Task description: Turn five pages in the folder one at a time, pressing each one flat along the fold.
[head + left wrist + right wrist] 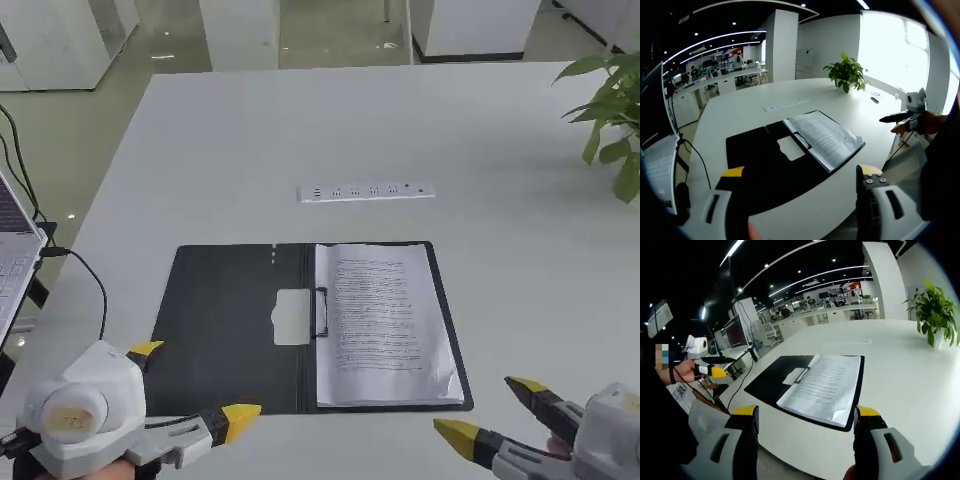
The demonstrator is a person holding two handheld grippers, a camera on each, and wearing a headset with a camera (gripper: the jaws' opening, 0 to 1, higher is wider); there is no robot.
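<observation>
A black folder lies open on the white table, with a stack of printed pages clipped on its right half and a small white label on the left half. The folder and pages show ahead of my left gripper, which is open. My left gripper hovers over the folder's near left corner. My right gripper is open near the table's front edge, right of the pages. The pages lie beyond my right gripper, whose jaws hold nothing.
A white power strip lies behind the folder. A potted plant stands at the far right. A laptop with a black cable sits at the left edge. The table is bare to the right of the folder.
</observation>
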